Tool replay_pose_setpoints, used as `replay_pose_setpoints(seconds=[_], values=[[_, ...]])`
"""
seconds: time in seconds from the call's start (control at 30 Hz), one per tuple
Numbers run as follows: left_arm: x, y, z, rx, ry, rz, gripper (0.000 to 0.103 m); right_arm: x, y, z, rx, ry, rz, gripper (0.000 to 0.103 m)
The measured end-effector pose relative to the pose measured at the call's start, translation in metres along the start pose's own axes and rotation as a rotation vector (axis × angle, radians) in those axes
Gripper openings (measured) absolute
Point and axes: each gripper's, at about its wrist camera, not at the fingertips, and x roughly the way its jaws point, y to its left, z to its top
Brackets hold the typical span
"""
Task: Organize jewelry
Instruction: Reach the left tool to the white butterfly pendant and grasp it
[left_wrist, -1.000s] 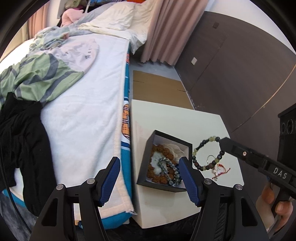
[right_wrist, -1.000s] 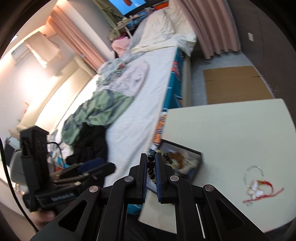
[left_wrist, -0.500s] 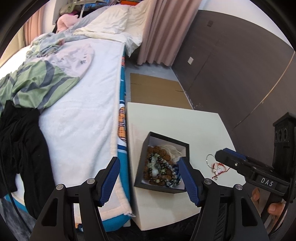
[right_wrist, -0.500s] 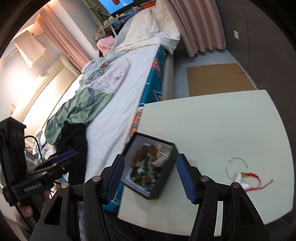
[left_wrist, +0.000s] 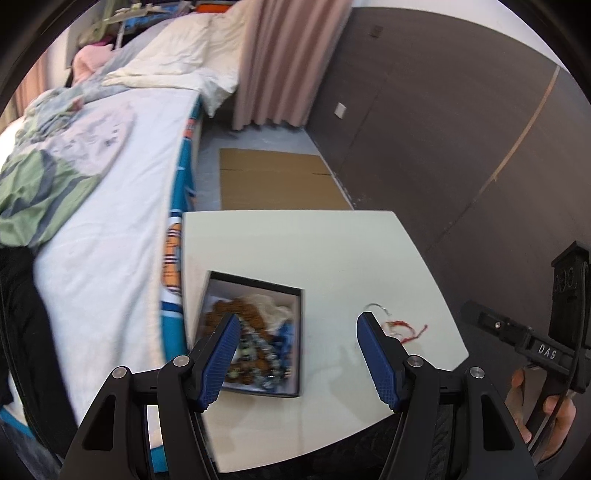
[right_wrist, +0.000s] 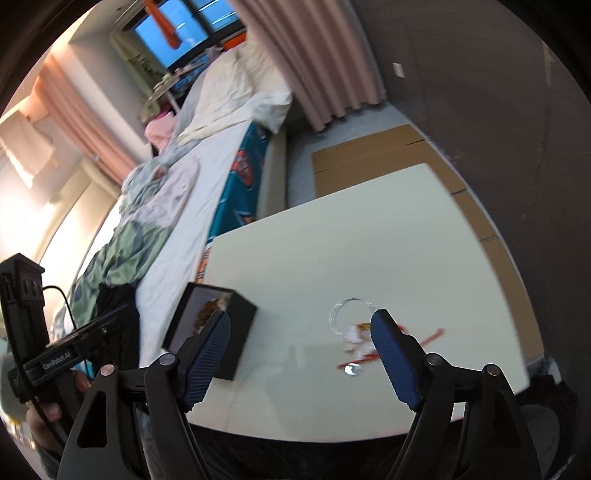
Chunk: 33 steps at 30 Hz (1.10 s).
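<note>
Black square box — open-topped, white-lined, upright at the table's bed-side edge. Holds a heap of beaded bracelets: brown, dark and pale beads over white padding. Loose pieces on the tabletop, apart from the box — a thin silvery ring, red cord, small pale charms, tangled together.

Table (cream): box, jewelry.

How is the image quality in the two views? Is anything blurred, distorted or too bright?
Left wrist view: the beads in the black box are smeared by motion blur, and fisheye bends the table edges. Right wrist view: the red string jewelry is blurred, and the curtains at left glow overexposed.
</note>
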Motion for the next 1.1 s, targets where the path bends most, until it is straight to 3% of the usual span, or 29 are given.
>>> replay_pose_setpoints(seconds=[0.5,1.1], values=[[0.062,-0.090,-0.010,0.191,0.121,-0.027,0.067,-0.025,-0.073,-0.012,0.089,-0.015,-0.051,0.079],[0.151,-0.138,-0.028,0.234,0.243,0.040,0.067,-0.028,-0.143,-0.034,0.163,0.006,-0.099,0.079]])
